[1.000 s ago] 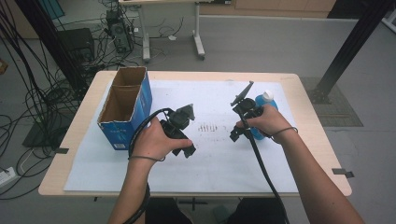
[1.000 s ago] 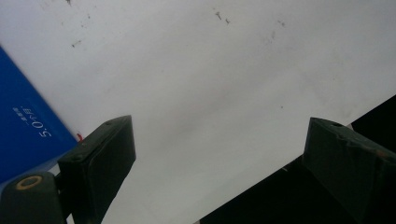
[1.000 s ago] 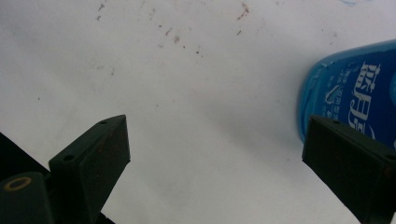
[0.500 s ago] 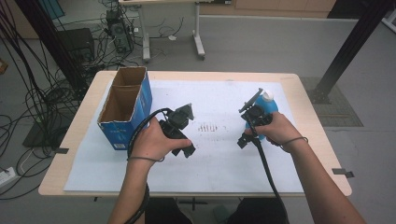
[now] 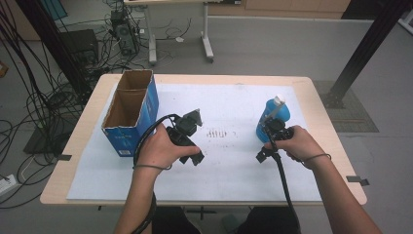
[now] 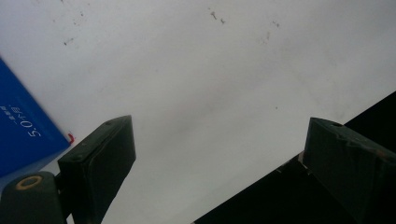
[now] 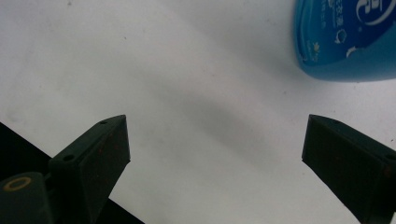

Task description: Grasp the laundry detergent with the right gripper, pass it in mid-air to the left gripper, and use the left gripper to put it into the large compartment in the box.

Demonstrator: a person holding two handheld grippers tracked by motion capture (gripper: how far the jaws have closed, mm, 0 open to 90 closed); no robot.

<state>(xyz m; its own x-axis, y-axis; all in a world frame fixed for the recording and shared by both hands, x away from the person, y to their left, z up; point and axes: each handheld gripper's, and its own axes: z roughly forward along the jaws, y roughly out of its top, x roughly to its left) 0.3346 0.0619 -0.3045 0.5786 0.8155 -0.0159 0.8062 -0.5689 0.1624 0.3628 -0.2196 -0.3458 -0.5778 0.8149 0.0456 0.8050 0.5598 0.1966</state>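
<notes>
A blue bottle [image 5: 273, 114] with a white cap stands upright on the right of the white sheet [image 5: 234, 165]. My right gripper [image 5: 271, 134] sits just in front of it, tilted down at the sheet. Its jaws are open with nothing between them. In the right gripper view [image 7: 217, 121] the bottle's base [image 7: 345, 37] lies ahead, to the upper right of the jaws. My left gripper [image 5: 191, 123] hovers at mid-table, beside an open-topped blue cardboard box [image 5: 129, 114]. It is open and empty too [image 6: 219, 126], with the box's corner [image 6: 23, 130] at its left.
The wooden table's rim [image 5: 87, 122] frames the sheet. A patch of small dark marks [image 5: 219, 132] lies between the two hands. Behind the table are another table's legs [image 5: 207, 44] and tangled cables on the floor [image 5: 44, 97]. A black post [image 5: 365, 53] rises at the right.
My right hand has shifted to the right and lower, toward the near side of the bottle, which now shows above it. The left hand and the box have stayed put.
</notes>
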